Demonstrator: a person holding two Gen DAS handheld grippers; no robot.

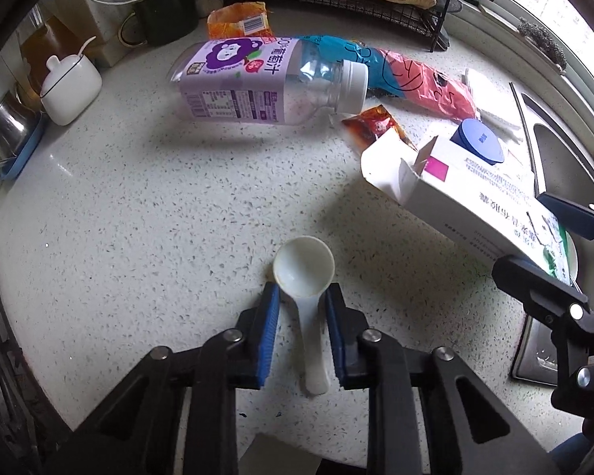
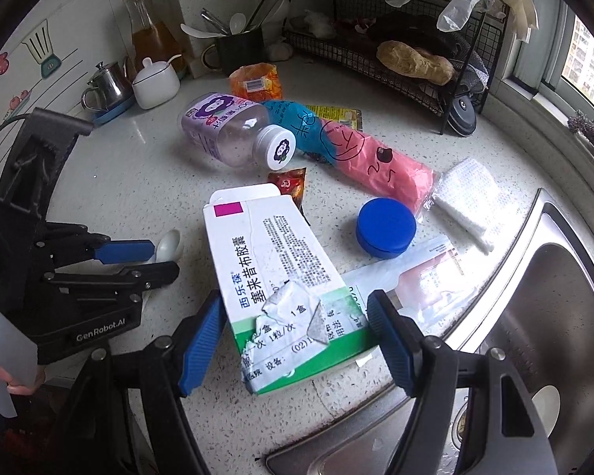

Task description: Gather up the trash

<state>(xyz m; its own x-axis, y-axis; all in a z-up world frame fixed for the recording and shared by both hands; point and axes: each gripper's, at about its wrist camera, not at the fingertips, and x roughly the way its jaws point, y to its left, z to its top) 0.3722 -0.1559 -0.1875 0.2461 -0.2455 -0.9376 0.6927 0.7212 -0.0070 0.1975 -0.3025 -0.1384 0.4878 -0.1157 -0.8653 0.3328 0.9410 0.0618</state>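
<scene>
My left gripper (image 1: 301, 297) is open, its blue pads on either side of a white plastic scoop (image 1: 304, 273) that lies on the speckled counter (image 1: 138, 217); neither pad touches it. My right gripper (image 2: 297, 310) is shut on a white and green medicine box (image 2: 281, 277) and holds it tilted above the counter; the box also shows in the left wrist view (image 1: 467, 194). Other litter lies behind: an empty purple juice bottle (image 1: 265, 79), a pink and blue wrapper (image 1: 408, 75), an orange packet (image 1: 237, 19), a red sauce sachet (image 1: 372, 122) and a blue lid (image 2: 386, 231).
A steel sink (image 2: 542, 316) lies at the right. A black wire rack (image 2: 396, 39) stands at the back. A white sugar pot (image 1: 69, 83), a steel jug (image 1: 4, 126) and a dark utensil mug (image 1: 166, 12) stand at the back left. A white cloth (image 2: 471, 202) lies by the sink.
</scene>
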